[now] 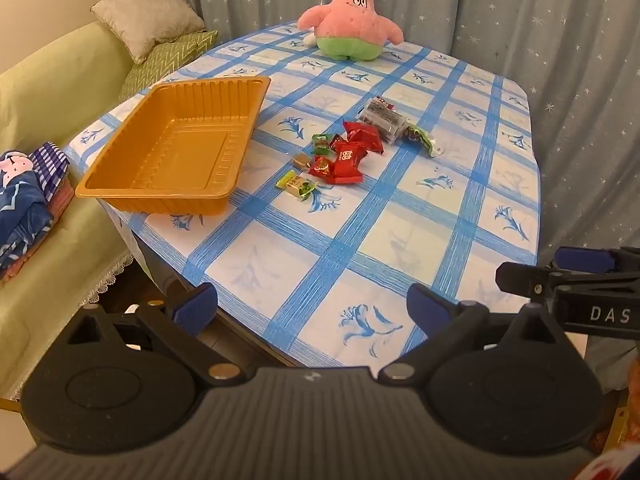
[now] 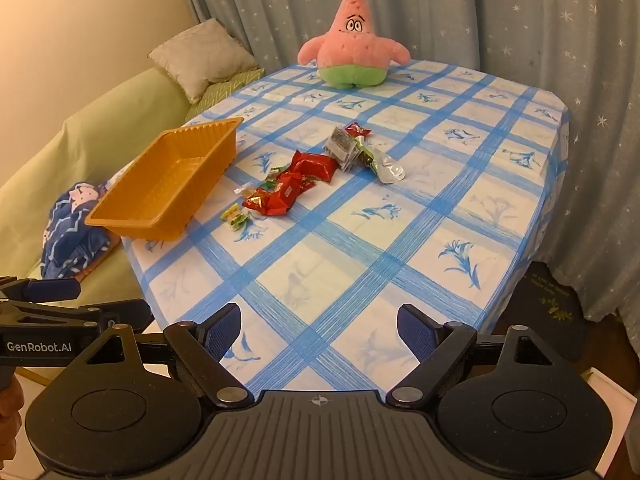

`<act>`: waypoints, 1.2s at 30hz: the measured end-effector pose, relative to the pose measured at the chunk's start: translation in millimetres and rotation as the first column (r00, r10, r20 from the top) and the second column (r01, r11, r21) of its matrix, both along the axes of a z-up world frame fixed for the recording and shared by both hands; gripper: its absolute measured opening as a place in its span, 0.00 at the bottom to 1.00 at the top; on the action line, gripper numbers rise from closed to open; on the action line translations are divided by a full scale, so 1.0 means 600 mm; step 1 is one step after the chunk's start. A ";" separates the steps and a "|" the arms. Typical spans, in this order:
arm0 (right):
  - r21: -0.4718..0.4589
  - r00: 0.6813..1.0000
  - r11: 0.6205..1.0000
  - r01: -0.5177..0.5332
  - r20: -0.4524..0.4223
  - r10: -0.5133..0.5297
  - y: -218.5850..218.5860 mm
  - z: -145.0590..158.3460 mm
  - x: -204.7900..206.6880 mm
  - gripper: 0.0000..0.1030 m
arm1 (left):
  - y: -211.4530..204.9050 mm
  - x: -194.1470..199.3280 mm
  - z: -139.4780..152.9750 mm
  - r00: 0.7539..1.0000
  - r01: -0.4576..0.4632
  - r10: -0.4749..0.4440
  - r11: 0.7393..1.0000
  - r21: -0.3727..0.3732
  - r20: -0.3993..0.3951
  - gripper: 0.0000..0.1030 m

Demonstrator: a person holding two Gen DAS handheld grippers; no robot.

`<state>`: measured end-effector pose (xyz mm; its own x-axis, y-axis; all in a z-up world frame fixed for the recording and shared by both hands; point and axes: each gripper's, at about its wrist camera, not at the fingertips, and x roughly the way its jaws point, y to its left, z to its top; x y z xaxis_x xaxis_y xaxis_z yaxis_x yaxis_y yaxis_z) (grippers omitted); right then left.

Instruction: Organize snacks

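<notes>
Starry curtains (image 2: pixel 520 20) are hanging behind a bench (image 1: pixel 400 248) wearing a blue checked cloth. An orange tray (image 1: pixel 176 148) is sitting at its left edge, with snacks (image 1: pixel 344 152) lying scattered just beside it. The left gripper (image 1: pixel 312 308) and right gripper (image 2: pixel 320 330) are hovering near the front edge, jaws spread wide, holding nothing.

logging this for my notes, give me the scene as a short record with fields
surface: table with blue checked cloth
tray: orange tray, empty, on the table's left edge
snacks: wrapped snacks loose on the cloth, right of the tray, none in it
plush: pink star plush at the far edge
left gripper: open, empty, over the near edge
right gripper: open, empty, over the near edge
progress: nothing sorted yet
</notes>
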<state>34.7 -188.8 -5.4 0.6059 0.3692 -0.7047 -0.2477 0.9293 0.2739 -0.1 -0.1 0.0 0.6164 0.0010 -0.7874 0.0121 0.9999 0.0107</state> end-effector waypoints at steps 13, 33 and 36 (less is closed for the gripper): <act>0.004 1.000 1.000 -0.006 0.002 0.006 0.002 0.001 0.001 0.83 | -0.005 -0.001 -0.001 1.000 0.001 -0.002 1.000 -0.008 -0.006 0.98; 0.003 1.000 1.000 -0.003 0.000 0.003 0.008 0.003 0.003 0.83 | 0.001 0.001 0.000 1.000 0.001 -0.001 1.000 -0.021 -0.011 0.98; 0.002 1.000 1.000 -0.004 -0.001 0.004 0.009 0.003 0.004 0.83 | 0.001 0.001 0.000 1.000 0.001 -0.001 1.000 -0.021 -0.011 0.98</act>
